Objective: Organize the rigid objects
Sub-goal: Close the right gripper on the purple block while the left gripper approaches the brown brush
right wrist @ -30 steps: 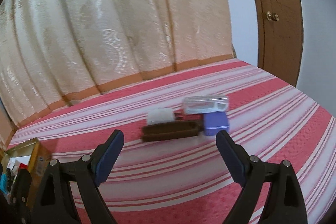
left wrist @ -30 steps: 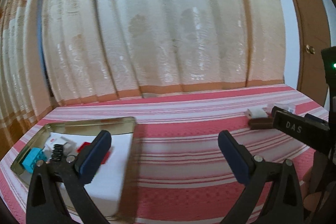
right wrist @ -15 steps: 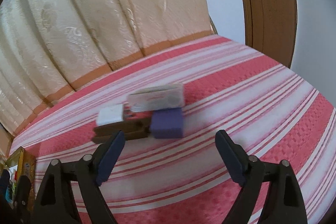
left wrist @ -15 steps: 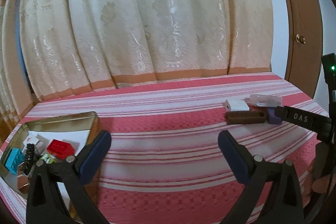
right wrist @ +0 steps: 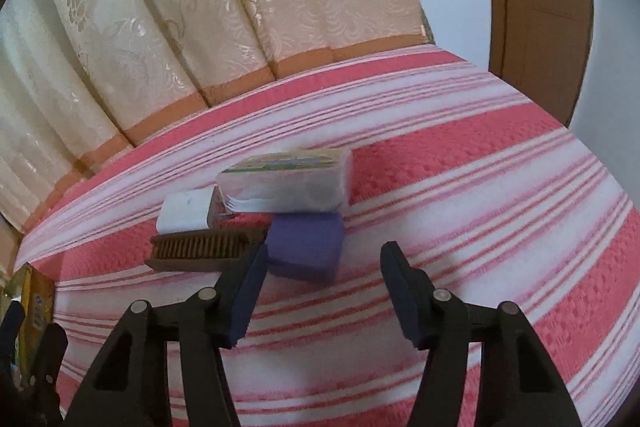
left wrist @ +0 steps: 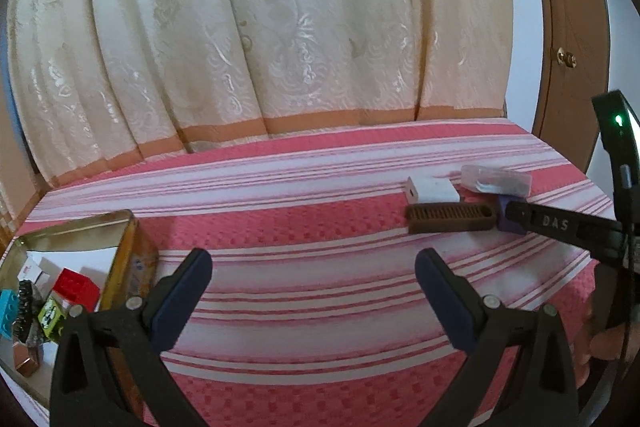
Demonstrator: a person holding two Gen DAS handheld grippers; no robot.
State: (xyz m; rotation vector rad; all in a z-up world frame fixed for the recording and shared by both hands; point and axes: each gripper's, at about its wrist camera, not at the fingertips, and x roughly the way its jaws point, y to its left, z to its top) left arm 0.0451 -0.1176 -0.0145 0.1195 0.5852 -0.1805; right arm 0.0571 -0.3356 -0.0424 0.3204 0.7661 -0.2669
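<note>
On the red-and-white striped cloth [right wrist: 460,187] lies a purple block [right wrist: 306,247]. To its left are a brown ridged bar [right wrist: 200,251] and a white adapter [right wrist: 186,213], and behind it a clear packet of plastic forks [right wrist: 288,183]. My right gripper [right wrist: 326,259] points down at the purple block with its jaws closing. The block's near part lies between the fingertips, and the right pad stands apart from it. In the left wrist view one right finger [left wrist: 560,225] covers part of the purple block [left wrist: 510,217]. My left gripper [left wrist: 314,267] hangs open and empty over bare cloth.
A gold tin tray [left wrist: 120,227] at the left edge holds a red brick [left wrist: 76,285], a cyan brick [left wrist: 8,311], a green cube [left wrist: 50,315] and a copper cube [left wrist: 26,367]. A cream curtain [left wrist: 280,47] backs the cloth. A brown door [left wrist: 568,67] stands right.
My right gripper has come closer to the purple block and its jaws have narrowed. The left wrist view has swung right, so the tin tray has slid toward the left edge.
</note>
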